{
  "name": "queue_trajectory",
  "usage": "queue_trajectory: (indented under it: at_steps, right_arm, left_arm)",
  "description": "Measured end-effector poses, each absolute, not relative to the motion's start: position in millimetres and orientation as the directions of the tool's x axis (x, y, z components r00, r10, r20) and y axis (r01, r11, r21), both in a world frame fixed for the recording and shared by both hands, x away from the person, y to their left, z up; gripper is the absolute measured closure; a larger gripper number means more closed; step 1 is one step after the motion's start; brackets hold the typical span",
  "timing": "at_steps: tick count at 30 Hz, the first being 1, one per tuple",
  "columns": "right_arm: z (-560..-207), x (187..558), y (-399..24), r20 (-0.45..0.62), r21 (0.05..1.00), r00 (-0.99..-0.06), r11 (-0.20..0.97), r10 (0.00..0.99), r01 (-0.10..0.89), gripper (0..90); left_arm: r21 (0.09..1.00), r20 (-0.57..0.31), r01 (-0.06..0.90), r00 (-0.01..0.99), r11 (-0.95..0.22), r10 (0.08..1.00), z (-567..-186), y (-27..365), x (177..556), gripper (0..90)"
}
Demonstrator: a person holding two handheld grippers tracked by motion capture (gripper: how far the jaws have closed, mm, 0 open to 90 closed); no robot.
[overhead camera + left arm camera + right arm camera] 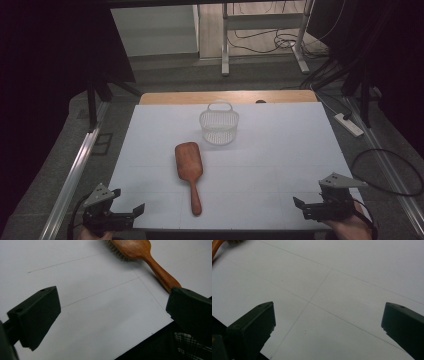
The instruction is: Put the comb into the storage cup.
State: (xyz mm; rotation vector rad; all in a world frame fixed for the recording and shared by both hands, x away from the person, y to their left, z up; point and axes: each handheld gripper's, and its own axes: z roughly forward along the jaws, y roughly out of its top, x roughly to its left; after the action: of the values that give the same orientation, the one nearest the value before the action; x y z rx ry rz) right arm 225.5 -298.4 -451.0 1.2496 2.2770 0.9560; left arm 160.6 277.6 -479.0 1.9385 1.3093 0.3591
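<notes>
A wooden hairbrush [189, 172] lies bristles down in the middle of the white table [280, 150], its handle pointing toward the near edge. Behind it stands a white mesh basket [219, 127] with a loop handle. My left gripper [131, 200] rests at the near left corner, open, with nothing between its jaws. The left gripper view has the left gripper [112, 302] facing bare board, with the hairbrush [140, 250] beyond its right jaw. My right gripper [309, 194] sits at the near right corner, also open. In the right gripper view, the right gripper [328, 312] holds nothing and the hairbrush handle [215, 248] shows at the top left corner.
A wooden strip [227, 96] edges the table's far side. Black curtains hang left and right. On the floor lie a white power strip [349, 125] and cables [385, 172] at the right, a metal rail [75, 170] at the left, and desk legs [225, 45] beyond.
</notes>
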Motion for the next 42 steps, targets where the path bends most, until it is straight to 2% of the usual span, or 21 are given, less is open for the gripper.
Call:
queue_trajectory:
  at_steps: [11,17,33,42]
  right_arm:
    - [-450.4,224.2,-298.3,0.001,0.721,-0.555,0.384,0.832,0.577,0.0]
    - [-450.5,224.4,-298.4,0.004,0.720,-0.557,0.384,0.831,0.578,0.0]
    - [-450.0,224.5,-300.4,0.018,0.728,-0.557,0.371,0.831,0.577,0.0]
    - [-449.9,225.0,-301.3,0.030,0.727,-0.554,0.363,0.832,0.583,0.0]
  left_arm:
    - [0.678,-0.118,0.699,0.411,-0.229,0.904,-479.0,269.6,163.5,0.0]
    - [0.678,-0.187,0.710,0.416,-0.189,0.890,-478.0,268.9,166.9,0.2]
    - [0.665,-0.178,0.701,0.484,-0.258,0.857,-476.3,251.0,192.5,0.0]
    - [0.652,-0.212,0.709,0.510,-0.268,0.833,-479.5,249.4,208.6,0.0]
